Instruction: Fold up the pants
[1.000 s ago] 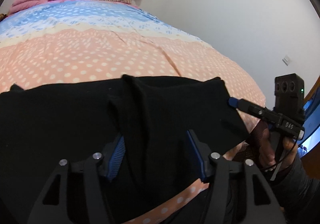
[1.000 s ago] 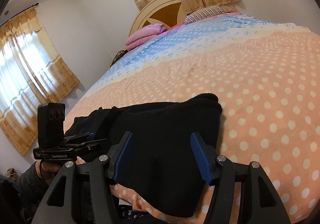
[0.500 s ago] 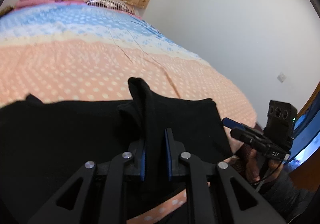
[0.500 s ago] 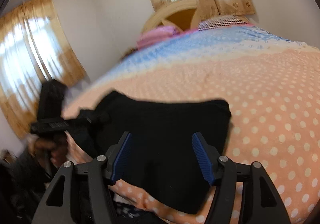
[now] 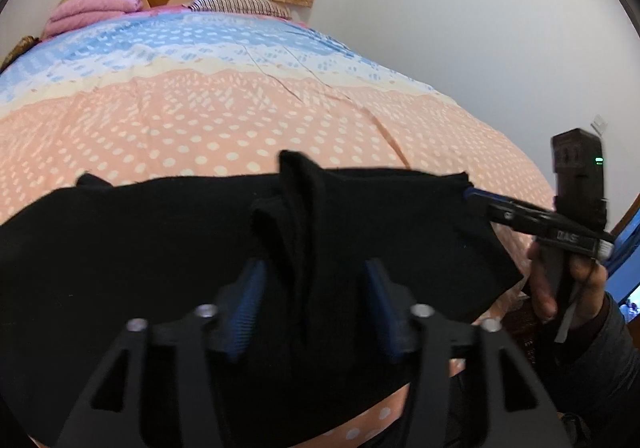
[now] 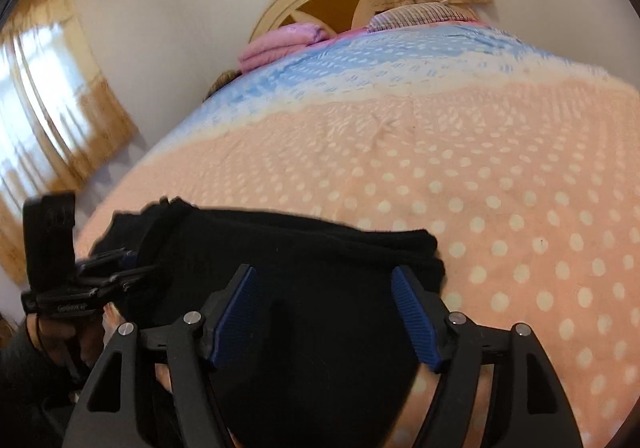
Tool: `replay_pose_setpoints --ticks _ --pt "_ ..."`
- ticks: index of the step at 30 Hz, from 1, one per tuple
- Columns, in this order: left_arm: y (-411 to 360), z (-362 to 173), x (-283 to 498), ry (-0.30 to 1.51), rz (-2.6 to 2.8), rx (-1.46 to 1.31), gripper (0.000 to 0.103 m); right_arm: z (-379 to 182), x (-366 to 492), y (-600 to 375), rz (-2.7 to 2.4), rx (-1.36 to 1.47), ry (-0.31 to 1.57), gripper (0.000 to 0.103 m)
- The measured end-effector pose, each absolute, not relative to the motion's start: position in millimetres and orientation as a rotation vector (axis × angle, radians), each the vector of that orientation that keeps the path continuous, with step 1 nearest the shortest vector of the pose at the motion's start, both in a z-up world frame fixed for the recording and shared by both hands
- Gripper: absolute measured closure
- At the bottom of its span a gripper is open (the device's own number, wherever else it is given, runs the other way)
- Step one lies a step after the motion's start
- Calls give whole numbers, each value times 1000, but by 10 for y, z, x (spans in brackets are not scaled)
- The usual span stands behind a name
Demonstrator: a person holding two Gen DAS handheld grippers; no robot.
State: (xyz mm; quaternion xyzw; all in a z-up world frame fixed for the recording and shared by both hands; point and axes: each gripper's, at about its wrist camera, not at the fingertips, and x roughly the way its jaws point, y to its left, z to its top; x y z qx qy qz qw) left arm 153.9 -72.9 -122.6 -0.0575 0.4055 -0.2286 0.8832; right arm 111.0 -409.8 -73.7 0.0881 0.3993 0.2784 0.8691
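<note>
Pants (image 5: pixel 160 248) lie black across the polka-dot bed (image 5: pixel 200 120), lower frame. Only the left wrist view shows a raised fold between the left gripper (image 5: pixel 316 304), whose jaws have just been opening, spread, apparently clear of it. Right gripper (image 6: pixel 332 308) has been opening, spread over cloth. Pink blanket (image 6: pixel 280 42) sits by the headboard, upper centre.
</note>
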Motion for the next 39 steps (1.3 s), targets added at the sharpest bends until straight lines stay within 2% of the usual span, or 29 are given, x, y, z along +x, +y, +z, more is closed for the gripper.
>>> replay_pose_setpoints --ticks 2,6,11,15,20,24,28,32,39 --pt "-696 -1213 1509 833 -458 -110 28 -644 1002 -4128 588 181 827 32" --pt "-583 -1236 1491 825 -426 -112 26 -422 619 -4176 644 175 807 32" --pt "-474 -1294 1492 831 -379 -122 26 -796 419 -3992 683 58 1011 32" --pt "-440 -1253 1442 831 -378 -129 23 -654 335 -3933 687 32 977 31" --pt "-192 -1175 1325 800 -344 -139 12 -403 408 -3642 821 80 899 31" --pt "123 -1082 1251 767 -281 -127 12 -309 463 -3004 938 14 850 31" --pt "595 -1011 1170 730 -167 -123 5 -391 517 -2429 1006 -48 833 31" --pt "1164 -1033 1084 714 -31 -140 5 -810 623 -2045 991 -129 971 31" --pt "2045 -1228 1005 701 162 -221 5 -702 517 -2257 1003 -67 917 29"
